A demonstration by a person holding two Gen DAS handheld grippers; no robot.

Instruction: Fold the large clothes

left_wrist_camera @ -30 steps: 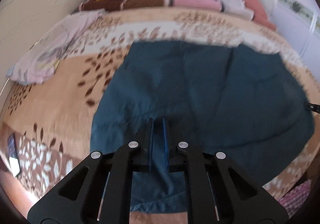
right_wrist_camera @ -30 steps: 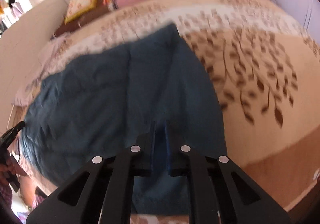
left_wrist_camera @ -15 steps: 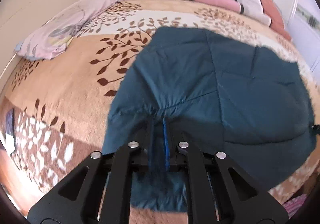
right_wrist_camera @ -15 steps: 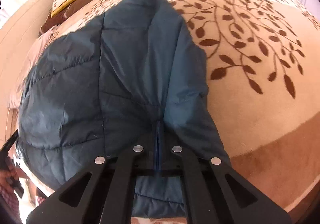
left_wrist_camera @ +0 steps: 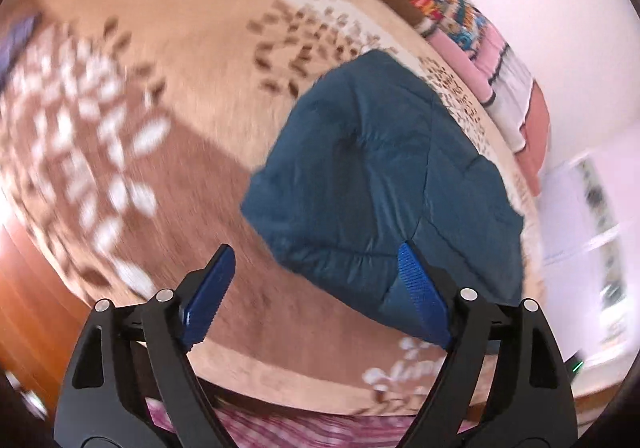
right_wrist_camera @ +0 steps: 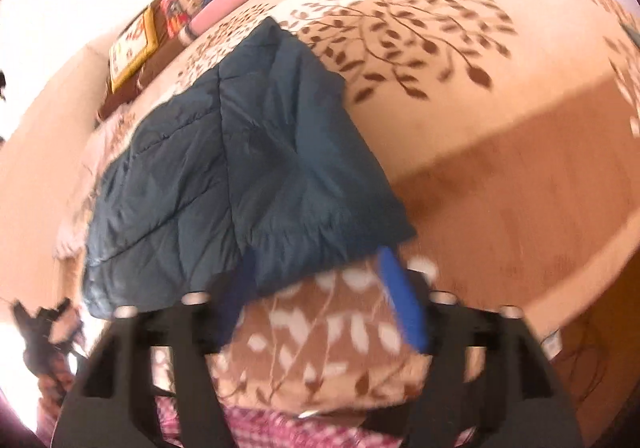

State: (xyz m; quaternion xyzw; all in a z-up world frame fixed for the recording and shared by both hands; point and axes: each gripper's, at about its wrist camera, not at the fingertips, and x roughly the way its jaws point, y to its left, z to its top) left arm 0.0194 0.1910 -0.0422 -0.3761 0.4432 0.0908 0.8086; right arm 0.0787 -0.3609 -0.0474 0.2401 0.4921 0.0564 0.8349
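Left wrist view is motion-smeared: the leaf pattern on the bed blanket point(left_wrist_camera: 120, 135) turns to streaks, and the pillows point(left_wrist_camera: 472, 35) are mush. The right finger point(left_wrist_camera: 424, 300) covers a corner of the teal quilted garment point(left_wrist_camera: 380, 175). In the right view, the checked fabric point(right_wrist_camera: 280, 428) is cut off at the bottom edge.

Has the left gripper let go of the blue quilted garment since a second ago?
Yes. The left gripper has just been opening; its jaws stand wide over the leaf-print blanket, and the blue quilted garment now lies freed, beside the right-hand finger.
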